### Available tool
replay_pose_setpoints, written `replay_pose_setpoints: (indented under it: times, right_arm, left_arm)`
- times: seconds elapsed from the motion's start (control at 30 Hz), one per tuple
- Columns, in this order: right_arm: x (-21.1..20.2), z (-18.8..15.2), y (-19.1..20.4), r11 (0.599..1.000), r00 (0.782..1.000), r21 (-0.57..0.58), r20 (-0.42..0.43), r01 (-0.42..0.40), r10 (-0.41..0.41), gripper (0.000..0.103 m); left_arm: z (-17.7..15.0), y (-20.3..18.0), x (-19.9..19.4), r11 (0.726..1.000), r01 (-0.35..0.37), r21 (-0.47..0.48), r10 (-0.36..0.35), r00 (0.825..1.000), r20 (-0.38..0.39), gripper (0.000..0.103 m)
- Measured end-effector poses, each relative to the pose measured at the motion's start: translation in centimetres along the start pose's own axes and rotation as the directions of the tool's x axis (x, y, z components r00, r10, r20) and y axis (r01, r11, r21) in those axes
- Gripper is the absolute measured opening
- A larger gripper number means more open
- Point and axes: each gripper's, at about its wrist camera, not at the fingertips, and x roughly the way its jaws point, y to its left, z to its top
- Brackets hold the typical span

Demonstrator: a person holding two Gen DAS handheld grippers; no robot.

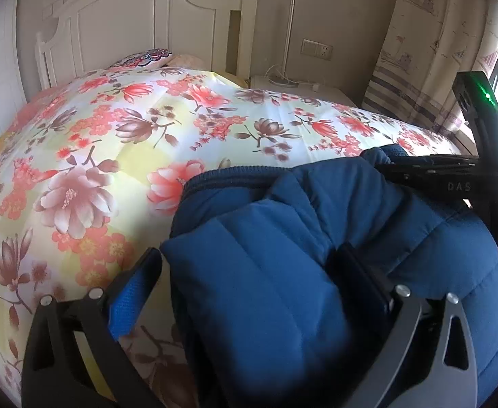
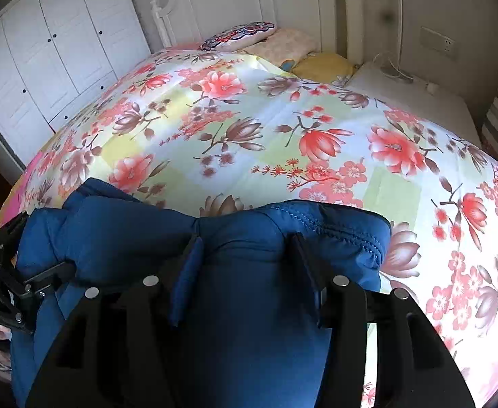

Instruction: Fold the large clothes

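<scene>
A blue padded jacket [image 1: 402, 224] lies bunched at the near edge of the bed. A thick fold of it fills my left gripper [image 1: 249, 251]: the right finger is sunk in the fabric, and the left finger [image 1: 136, 292] meets it only at its tip. In the right wrist view the jacket [image 2: 130, 231] bulges between the fingers of my right gripper [image 2: 245, 238], which is shut on a stitched edge. The right gripper [image 1: 419, 166] lies on the jacket's far right corner, and the left gripper [image 2: 34, 248] clamps its left end.
A floral quilt [image 1: 113, 136] covers the bed. Pillows [image 2: 249, 37] lie against the white headboard [image 1: 130, 27]. A white bedside table [image 2: 402, 91] with a lamp pole stands at the right, beside a curtain [image 1: 429, 51]. White wardrobe doors [image 2: 45, 68] line the left.
</scene>
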Motion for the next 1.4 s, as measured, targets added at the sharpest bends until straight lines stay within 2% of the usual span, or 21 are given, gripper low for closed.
replay_pose_setpoints:
  times: [0.07,0.13,0.17,0.2,0.27,0.43,0.53,0.6,0.67,0.7,0.73,0.77,0.8,0.83,0.87,0.9,0.93,1.03,1.23,1.33,1.4]
  right_arm:
    - [-0.9,-0.4,-0.1,1.000,1.000,0.005,0.027,0.009,-0.009,0.050]
    - [-3.1,-1.4,-0.6,0.996,0.998,0.087,0.056,-0.027,0.023,0.055]
    - [-4.1,-2.0,-0.8,0.993,0.997,0.107,0.068,-0.047,0.040,0.063]
    - [-5.8,-3.1,-0.9,0.989,0.994,0.125,0.086,-0.073,0.063,0.078]
    - [-9.0,-5.6,-1.2,0.979,0.983,0.146,0.134,-0.143,0.124,0.097]
    - [-12.7,-11.8,-2.3,0.911,0.939,0.236,0.148,-0.338,0.310,0.098]
    - [-12.5,-15.8,-2.3,0.829,0.881,0.298,0.141,-0.473,0.452,0.099]
    - [-11.4,-17.4,-1.6,0.792,0.854,0.332,0.105,-0.513,0.509,0.099]
    - [-10.0,-18.6,-0.7,0.764,0.829,0.352,0.069,-0.541,0.555,0.099]
    - [-9.2,-19.1,-0.1,0.752,0.816,0.356,0.056,-0.555,0.576,0.099]
    - [-9.3,-19.1,0.3,0.758,0.818,0.338,0.072,-0.558,0.570,0.099]
    - [-9.1,-19.1,0.7,0.743,0.802,0.329,0.082,-0.583,0.592,0.099]
    - [-9.0,-18.9,1.0,0.748,0.805,0.326,0.084,-0.579,0.587,0.099]
    - [-9.0,-18.8,1.3,0.754,0.810,0.319,0.088,-0.574,0.580,0.099]
    - [-9.3,-18.7,1.7,0.768,0.818,0.296,0.102,-0.568,0.566,0.098]
    - [-9.9,-18.8,2.2,0.784,0.825,0.263,0.126,-0.563,0.551,0.093]
    - [-10.3,-18.9,2.5,0.798,0.833,0.239,0.142,-0.553,0.534,0.091]
    - [-11.6,-18.9,2.5,0.842,0.856,0.180,0.209,-0.508,0.472,0.080]
    - [-13.7,-16.4,-2.8,0.889,0.887,0.221,0.339,-0.400,0.314,0.076]
    - [-13.5,-15.0,-6.5,0.894,0.908,0.294,0.349,-0.339,0.230,0.076]
    - [-12.6,-14.5,-8.9,0.894,0.931,0.353,0.328,-0.277,0.159,0.076]
  left_arm:
    - [0.0,0.3,-0.5,1.000,0.006,-0.010,-0.006,1.000,-0.002,0.101]
    - [-0.1,0.4,-1.7,1.000,-0.004,-0.013,0.004,1.000,0.001,0.101]
    - [-0.3,0.7,-3.1,1.000,-0.013,-0.017,0.013,1.000,0.014,0.101]
    - [-0.7,0.9,-4.2,1.000,-0.018,-0.023,0.019,0.999,0.030,0.101]
    - [-1.7,1.9,-6.8,0.999,0.019,-0.050,-0.016,0.999,0.050,0.101]
    - [-4.9,4.2,-8.7,0.974,0.187,-0.131,-0.192,0.981,-0.023,0.101]
    - [-7.3,5.2,-8.0,0.939,0.275,-0.204,-0.295,0.953,-0.073,0.101]
    - [-8.7,6.3,-7.0,0.890,0.342,-0.302,-0.382,0.921,-0.081,0.101]
    - [-9.8,7.2,-5.9,0.816,0.405,-0.413,-0.474,0.877,-0.077,0.101]
    - [-10.0,7.3,-5.9,0.801,0.425,-0.422,-0.491,0.869,-0.056,0.101]
    - [-10.0,6.9,-5.8,0.805,0.437,-0.402,-0.499,0.864,-0.061,0.101]
    - [-10.0,6.6,-5.8,0.806,0.444,-0.390,-0.505,0.861,-0.062,0.101]
    - [-10.0,6.4,-5.5,0.791,0.467,-0.395,-0.529,0.846,-0.061,0.098]
    - [-10.0,6.3,-5.3,0.771,0.491,-0.406,-0.558,0.828,-0.058,0.081]
    - [-10.1,6.2,-5.1,0.735,0.526,-0.428,-0.599,0.799,-0.048,0.077]
    - [-10.0,5.9,-5.3,0.742,0.526,-0.415,-0.593,0.804,-0.040,0.068]
    - [-9.7,5.5,-5.7,0.766,0.519,-0.380,-0.575,0.817,-0.040,0.061]
    - [-8.3,4.1,-6.3,0.798,0.510,-0.320,-0.545,0.838,-0.026,0.051]
    - [-1.8,-0.3,-1.4,0.779,0.553,-0.297,-0.573,0.819,0.021,0.047]
    - [1.5,-2.9,2.7,0.772,0.550,-0.319,-0.575,0.818,0.020,0.047]
    - [2.9,-4.4,5.1,0.774,0.537,-0.335,-0.564,0.825,0.020,0.047]
